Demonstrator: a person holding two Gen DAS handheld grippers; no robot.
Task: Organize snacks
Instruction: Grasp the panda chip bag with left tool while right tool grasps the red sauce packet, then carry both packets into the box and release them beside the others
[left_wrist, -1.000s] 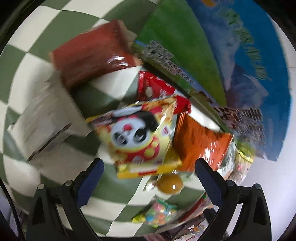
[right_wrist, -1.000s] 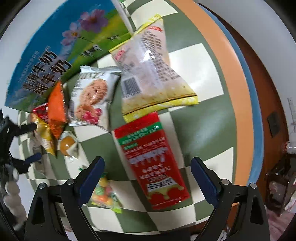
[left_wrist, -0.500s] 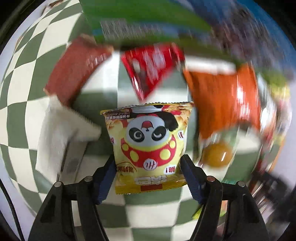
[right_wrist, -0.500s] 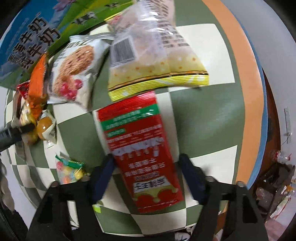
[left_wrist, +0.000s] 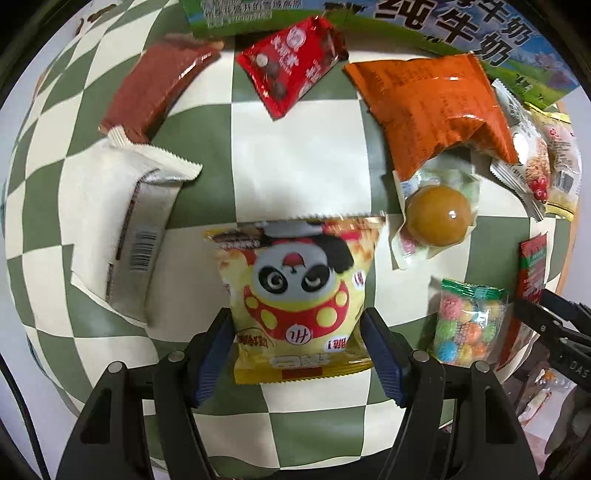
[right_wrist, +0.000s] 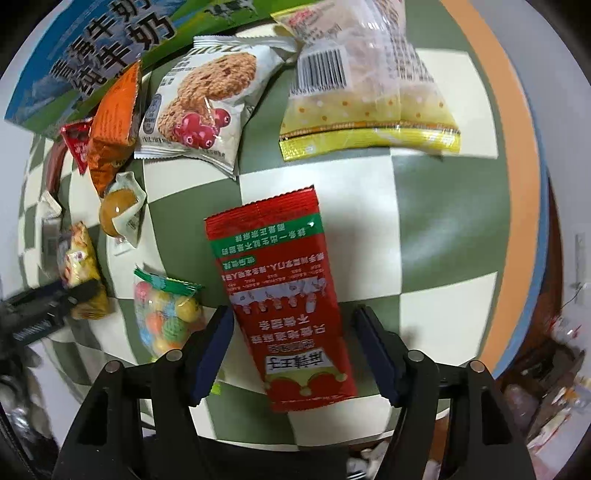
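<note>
My left gripper (left_wrist: 297, 350) is shut on a yellow panda snack bag (left_wrist: 295, 295); its fingers press both sides of the bag's lower half over the green-and-cream checkered table (left_wrist: 295, 158). My right gripper (right_wrist: 293, 349) has its fingers on either side of a long red sachet (right_wrist: 284, 295) lying on the table; the left pad touches the sachet's edge, while a gap shows at the right pad. The left gripper and panda bag also show at the left of the right wrist view (right_wrist: 79, 273).
Around lie a white packet (left_wrist: 140, 229), brown bar (left_wrist: 155, 85), red chocolate packet (left_wrist: 291, 62), orange bag (left_wrist: 432, 99), wrapped yellow ball (left_wrist: 437, 216), colourful candy bag (right_wrist: 168, 314), cookie packet (right_wrist: 207, 103), yellow-trimmed clear bag (right_wrist: 369, 92), and a milk carton box (right_wrist: 85, 55). The table's orange edge (right_wrist: 517, 184) runs right.
The left gripper closed onto the panda bag and carried it nearer over the table. The right gripper moved in over the red sachet and narrowed around it.
</note>
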